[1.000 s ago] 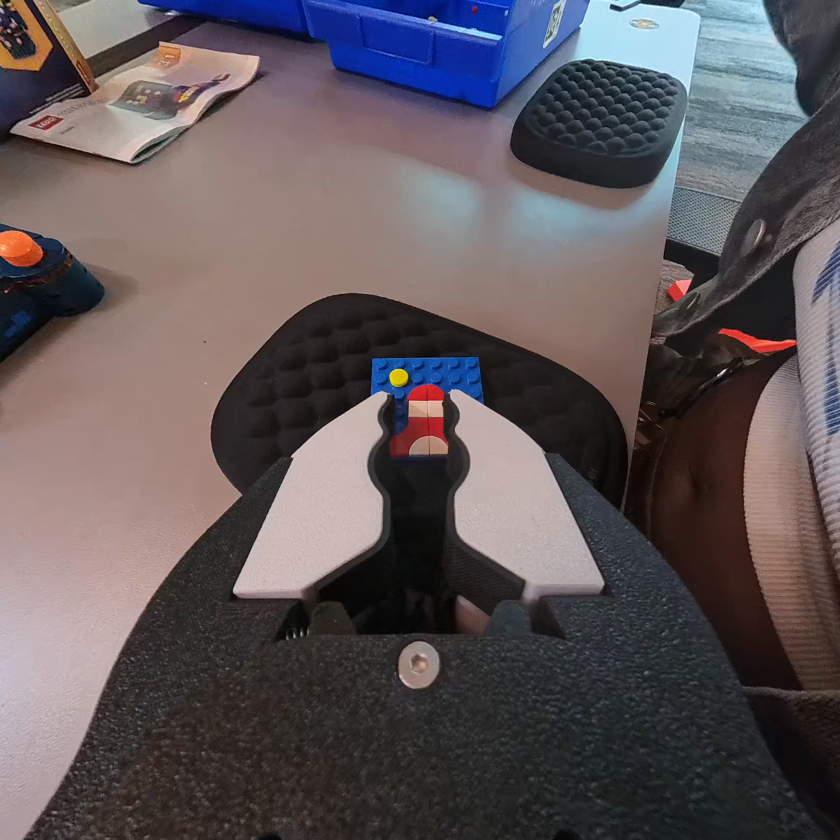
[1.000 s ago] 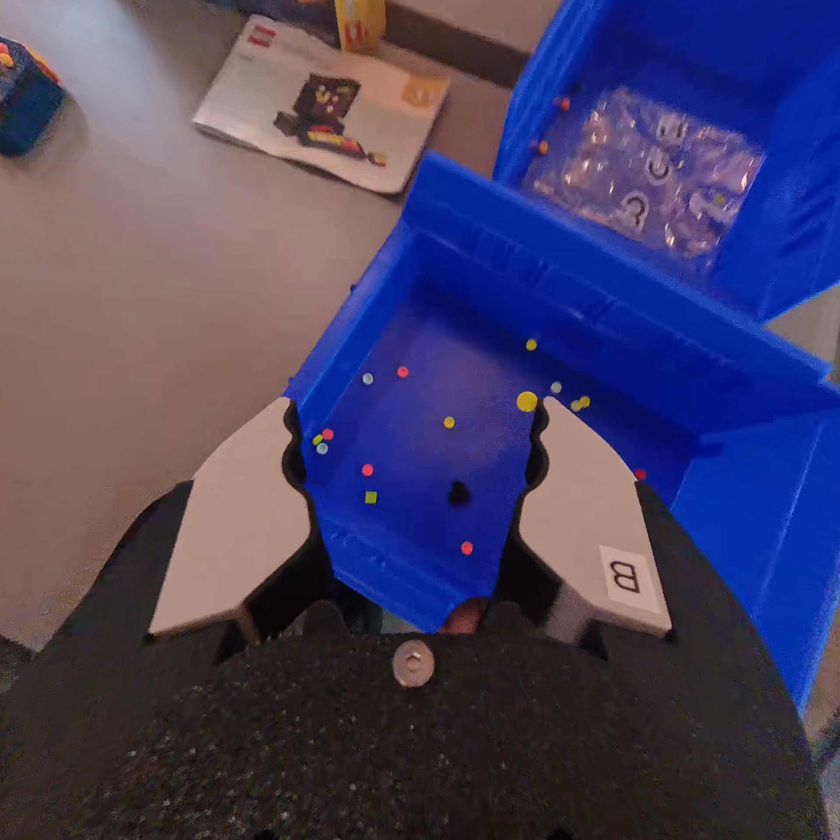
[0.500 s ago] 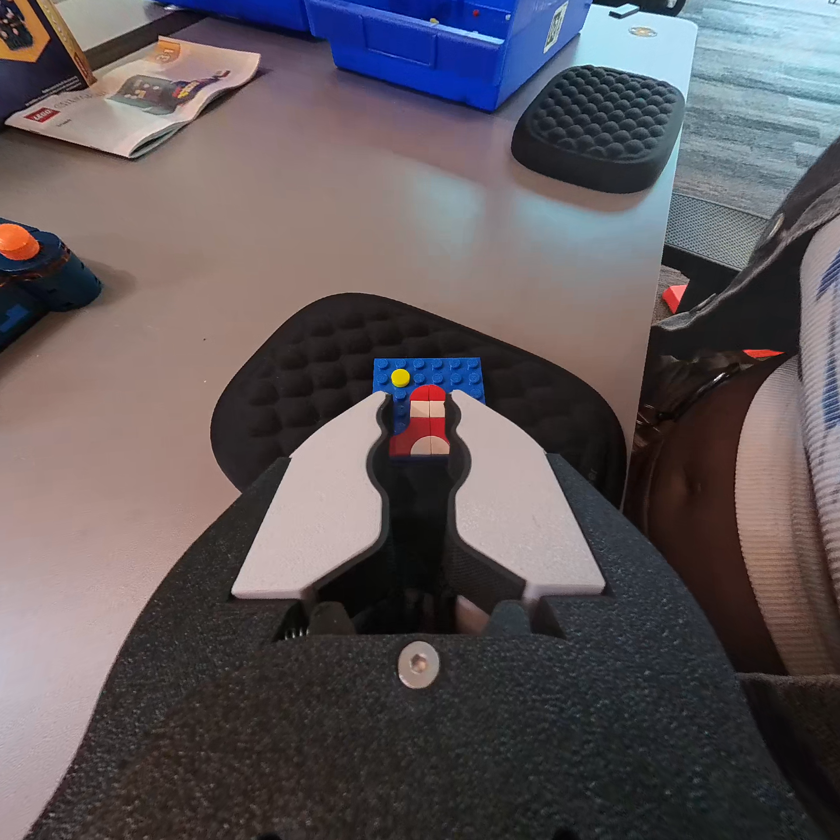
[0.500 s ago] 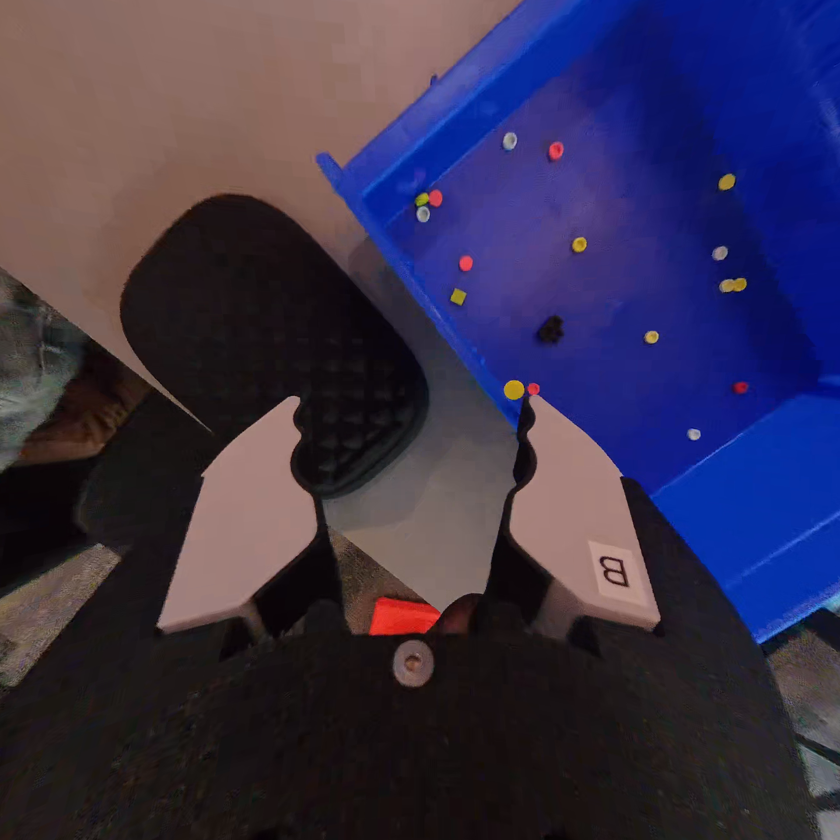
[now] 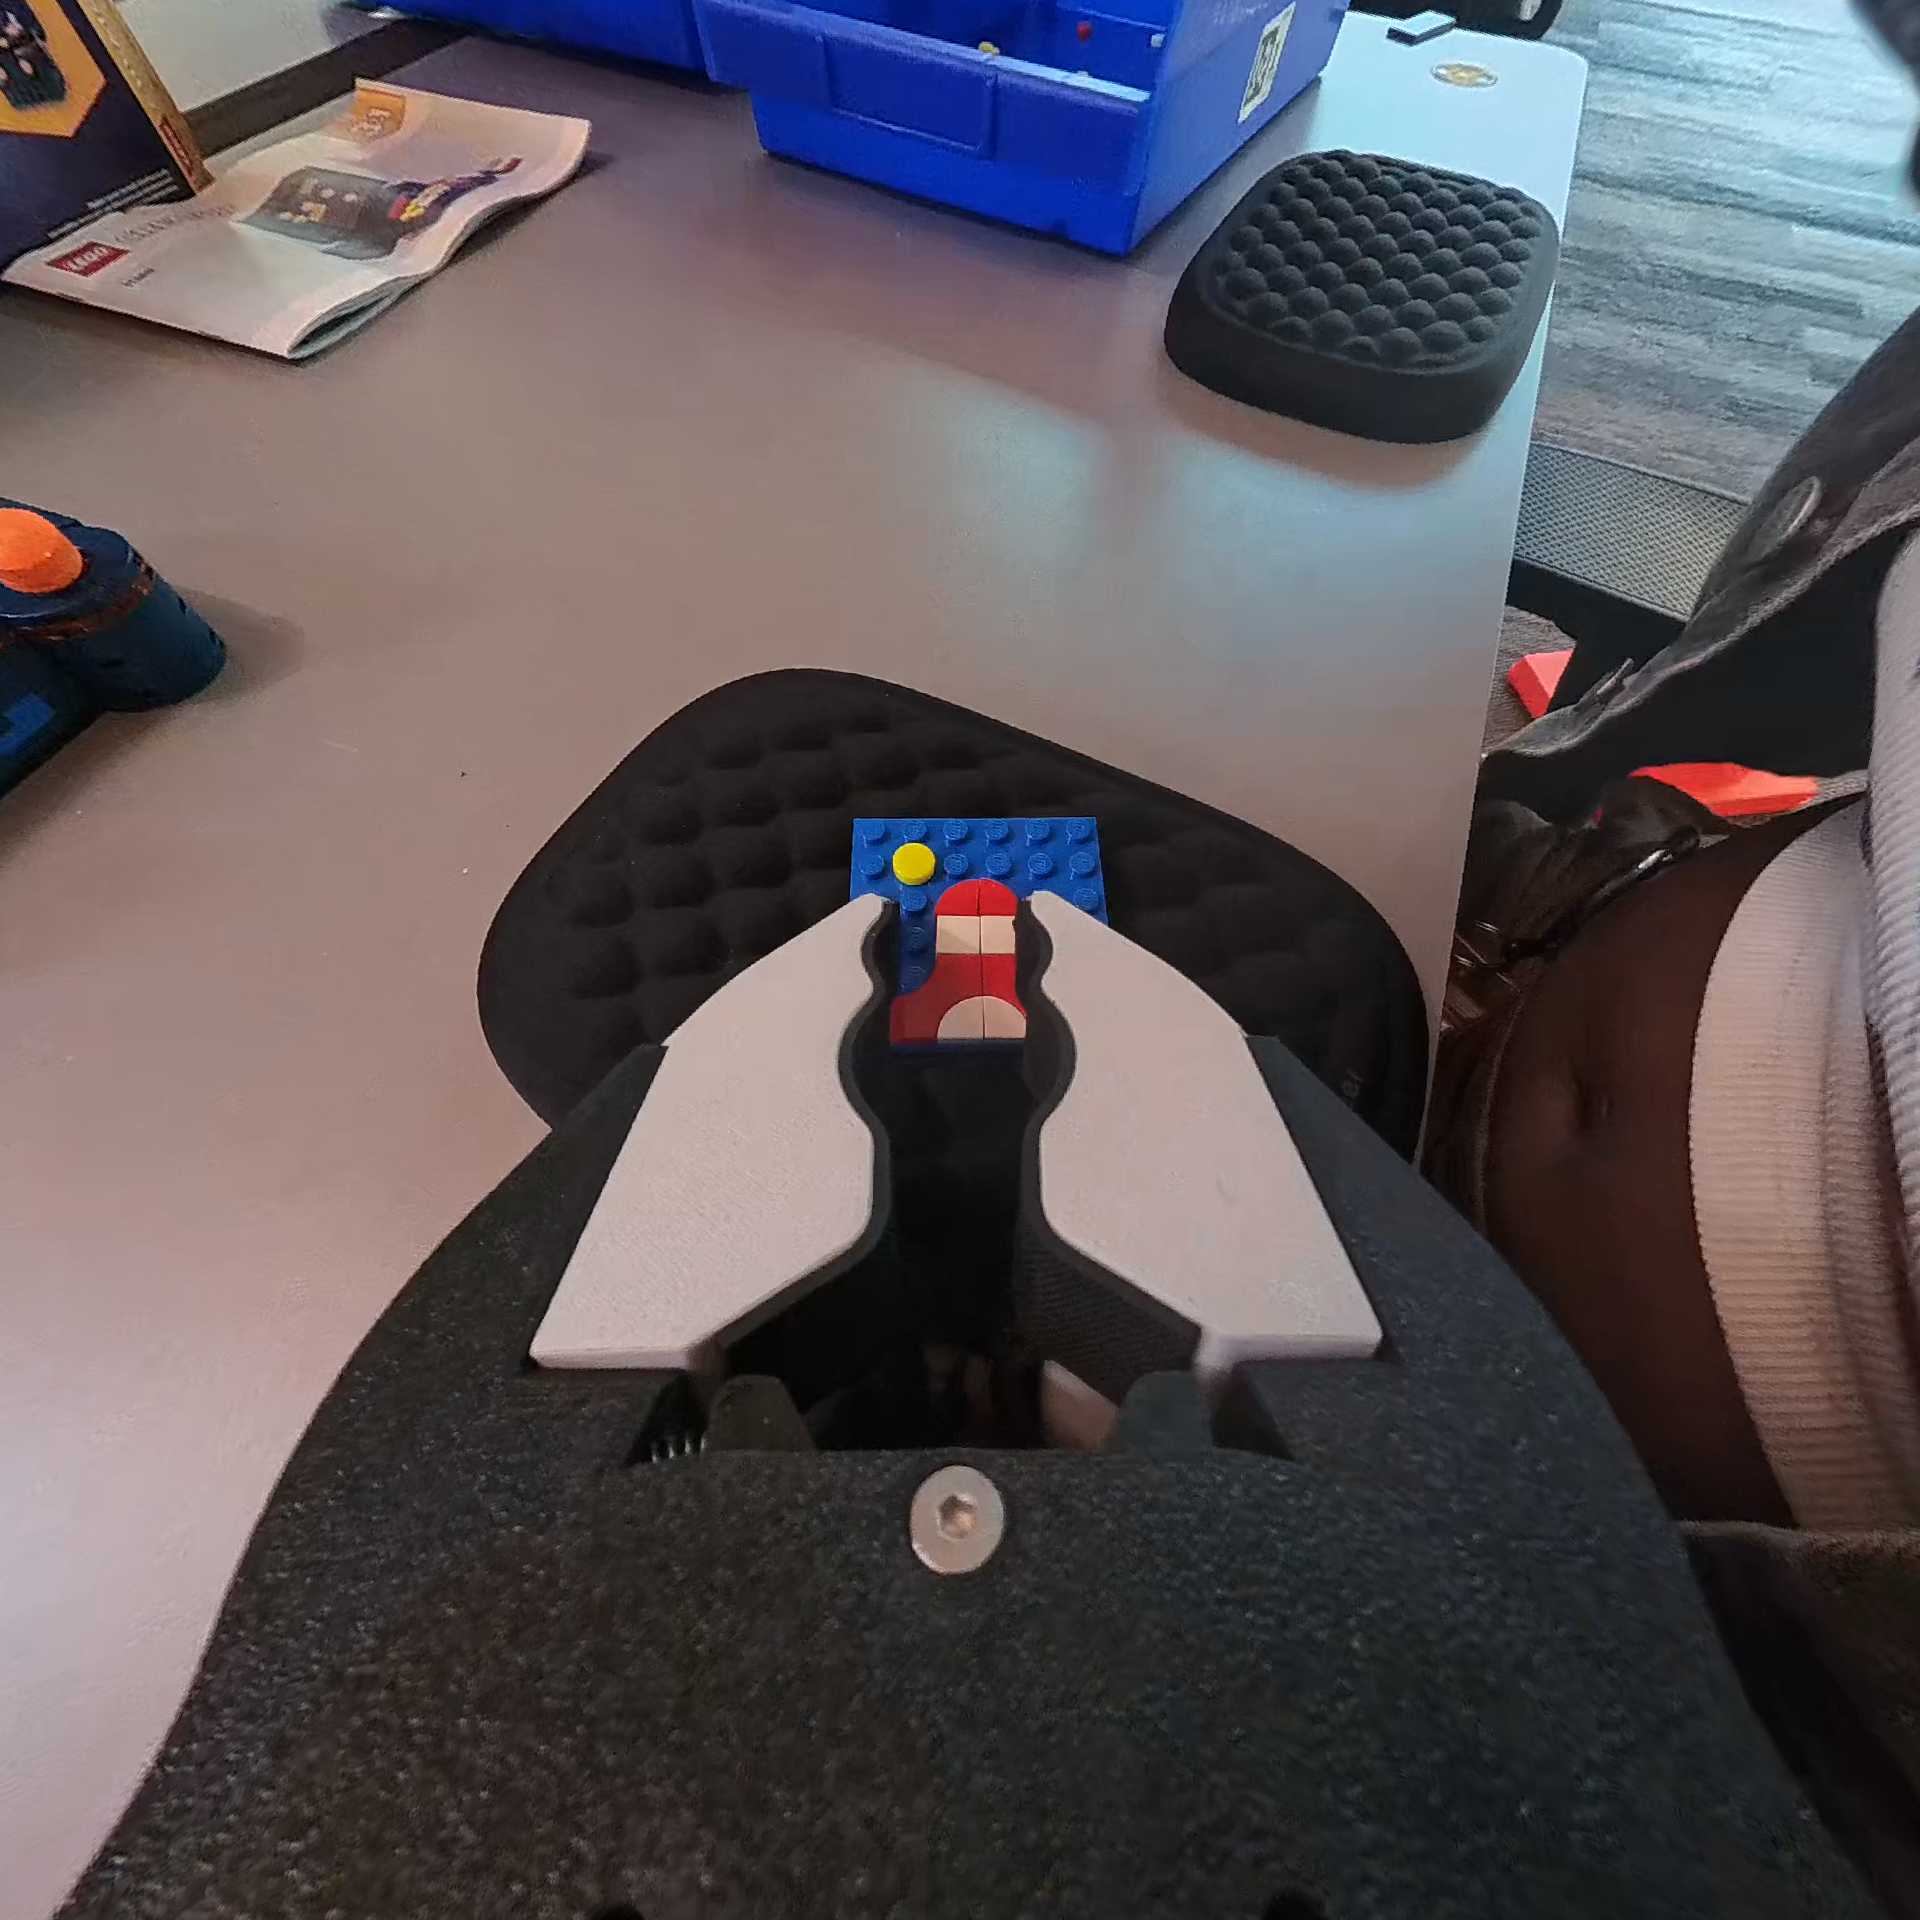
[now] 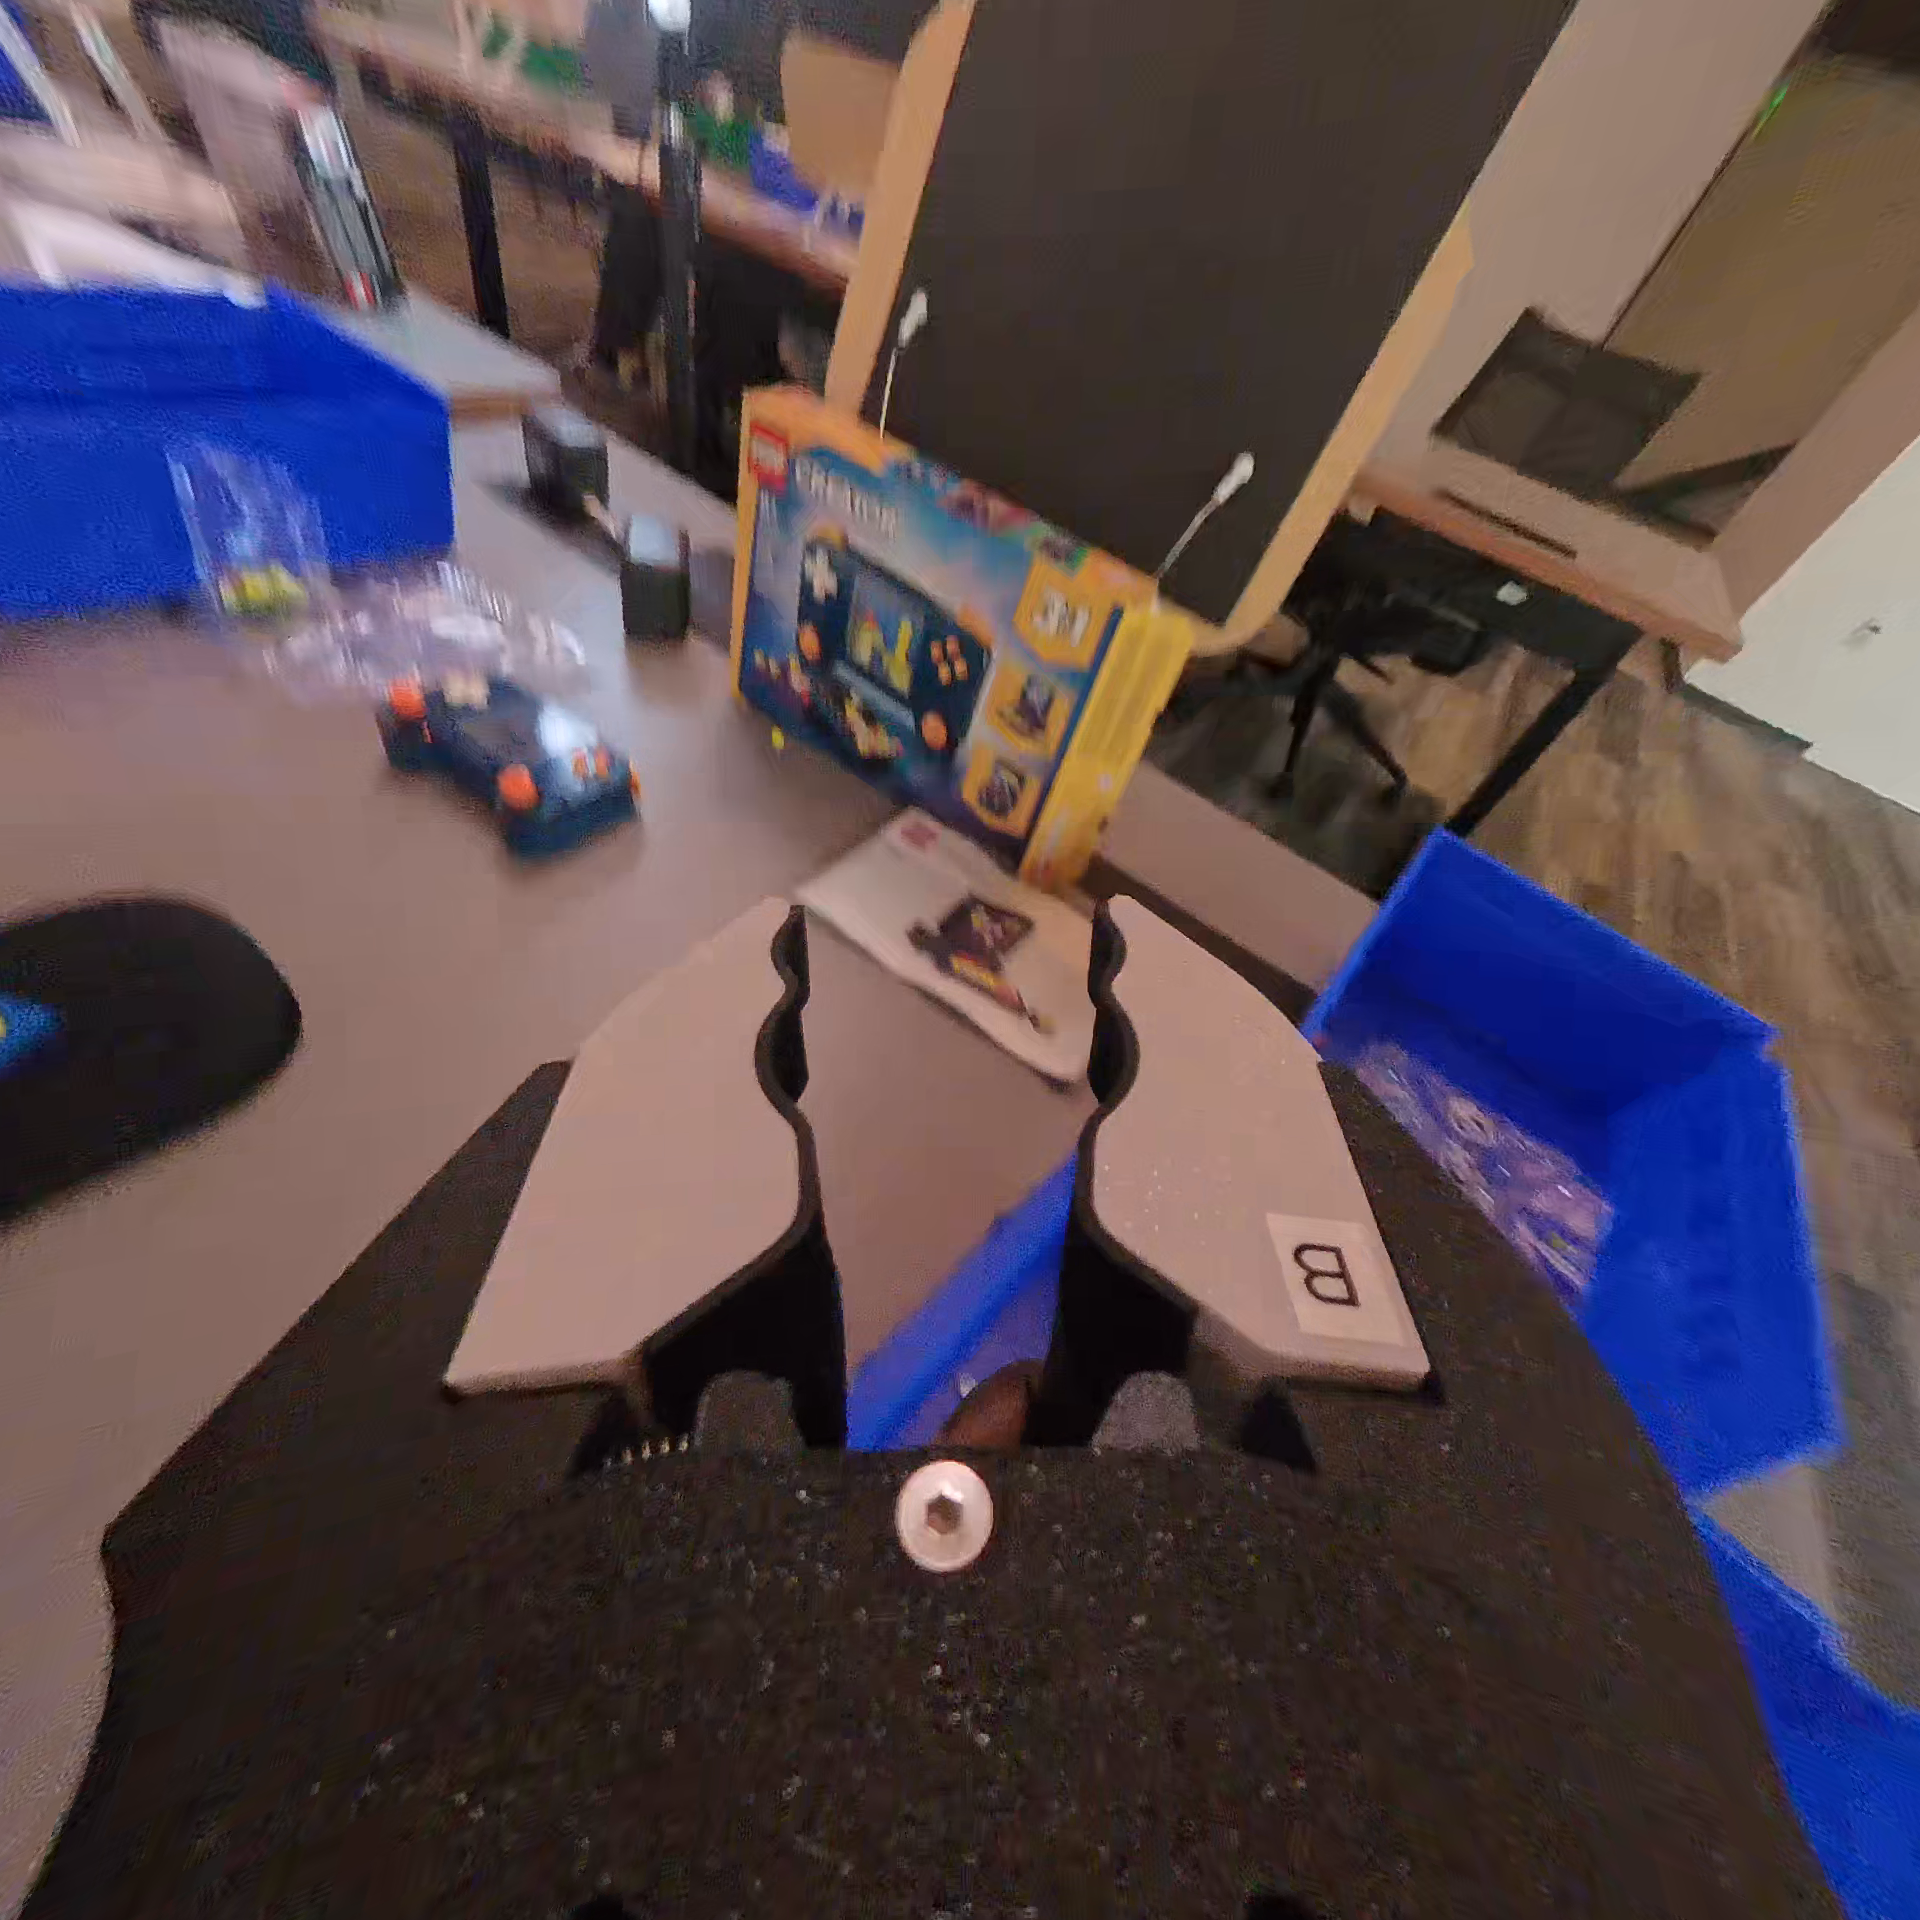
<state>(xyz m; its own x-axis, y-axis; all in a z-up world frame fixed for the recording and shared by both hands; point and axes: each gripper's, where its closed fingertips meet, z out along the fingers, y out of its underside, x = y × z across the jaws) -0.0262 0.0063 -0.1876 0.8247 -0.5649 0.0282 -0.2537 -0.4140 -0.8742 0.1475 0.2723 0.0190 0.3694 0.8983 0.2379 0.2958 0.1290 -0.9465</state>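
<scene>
An office-style workroom here: a long grey desk (image 5: pixel 727 499) carries blue bins (image 5: pixel 997 114) at its far edge, a toy brick box (image 6: pixel 935 665) and a booklet (image 5: pixel 312 218); more desks (image 6: pixel 1507 540) and a wood-look floor (image 6: pixel 1714 862) behind

Left gripper (image 5: pixel 956 914) pinches the blue plate (image 5: pixel 977 862) flat over the black pad (image 5: pixel 727 831), yellow stud (image 5: pixel 913 862) and red-white tiles (image 5: pixel 971 977) on top; right gripper (image 6: pixel 945 935), seemingly empty, hangs apart.
</scene>
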